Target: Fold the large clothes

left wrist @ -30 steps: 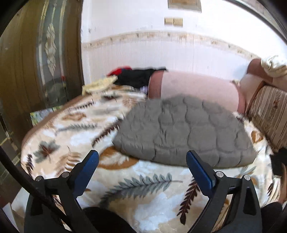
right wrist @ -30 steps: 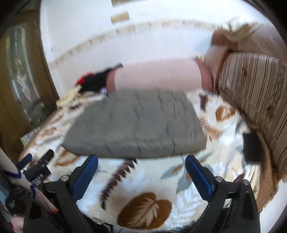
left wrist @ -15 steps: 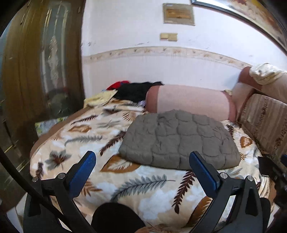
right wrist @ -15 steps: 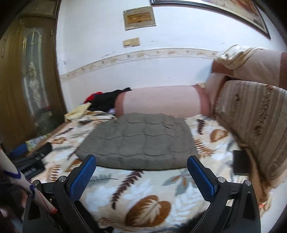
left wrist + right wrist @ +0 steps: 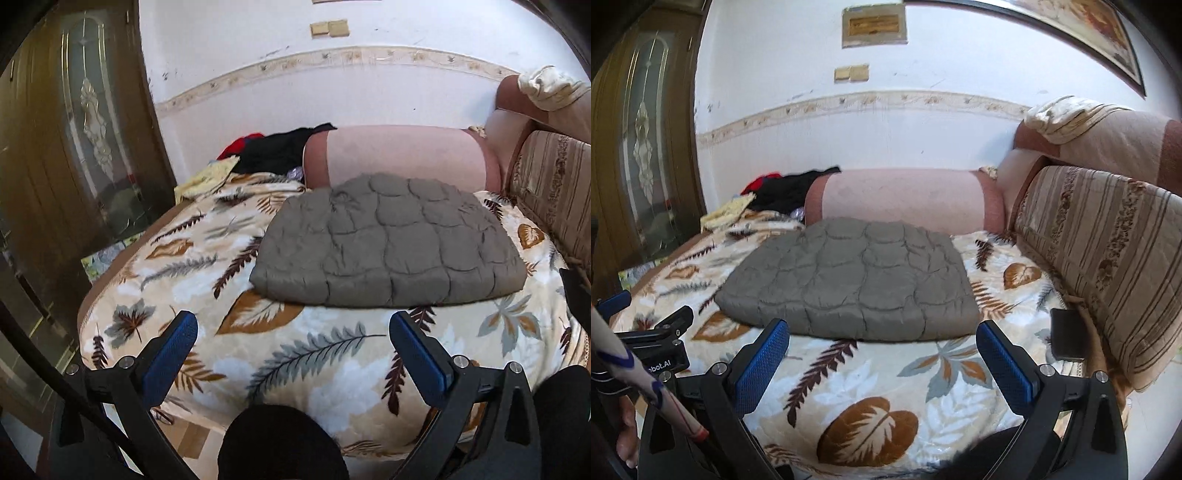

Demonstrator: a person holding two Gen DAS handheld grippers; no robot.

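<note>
Left wrist view: we hold the left hand-held gripper (image 5: 290,338) and right hand-held gripper (image 5: 881,338) released, short of the folded grey quilted jacket (image 5: 384,251) on the bed (image 5: 332,369).

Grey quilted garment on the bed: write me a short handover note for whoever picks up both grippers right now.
Left gripper: open, empty, hovering over the near edge of the leaf-print blanket.
Right gripper: open, empty, short of the garment's near edge.
Grey quilted garment: lies flat as a compact rectangular bundle mid-bed, in front of the pink bolster. Neither gripper touches it.
Done: it looks already folded.
Left: possibly one more fold or tidying of the edges; I cannot tell whether that is needed. Loose black and red clothes are piled at the far left corner, untouched.
</note>
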